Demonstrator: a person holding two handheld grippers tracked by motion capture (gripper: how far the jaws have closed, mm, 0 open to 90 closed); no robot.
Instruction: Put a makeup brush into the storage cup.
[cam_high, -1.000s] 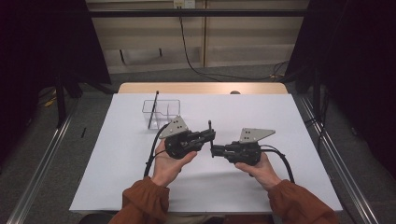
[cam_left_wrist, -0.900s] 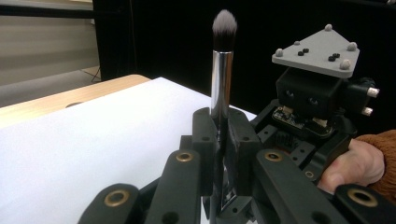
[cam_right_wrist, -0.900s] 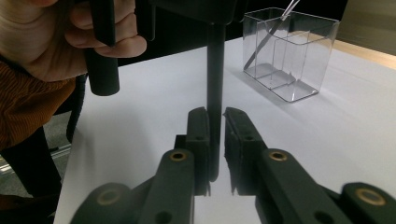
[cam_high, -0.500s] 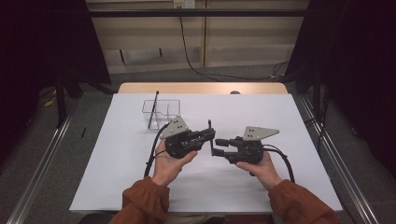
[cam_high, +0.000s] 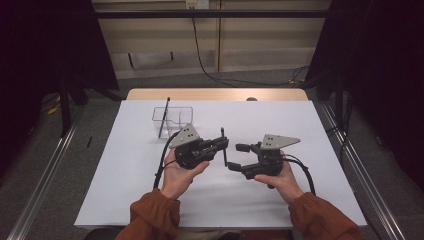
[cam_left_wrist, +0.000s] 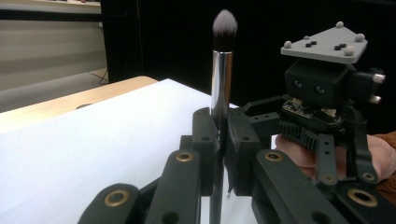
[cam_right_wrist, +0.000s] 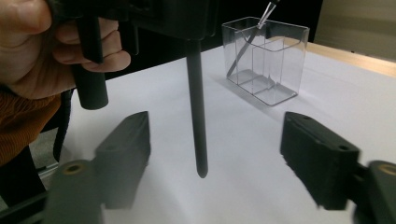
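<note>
Left gripper (cam_high: 220, 145) is clamped on the makeup brush (cam_left_wrist: 221, 74), held upright, bristles up, handle hanging down. Right gripper (cam_high: 239, 156) just let its jaws swing wide around that handle without touching. Clear organizer (cam_high: 172, 118) sits beyond the brush, nearer the left hand.

The high view looks forward and down on the whole white-covered bench (cam_high: 125, 190) from above the person's side. Each gripper view sits low and close behind its own jaws; both face the same slim black-handled makeup brush (cam_left_wrist: 221, 79) from opposite sides.
</note>
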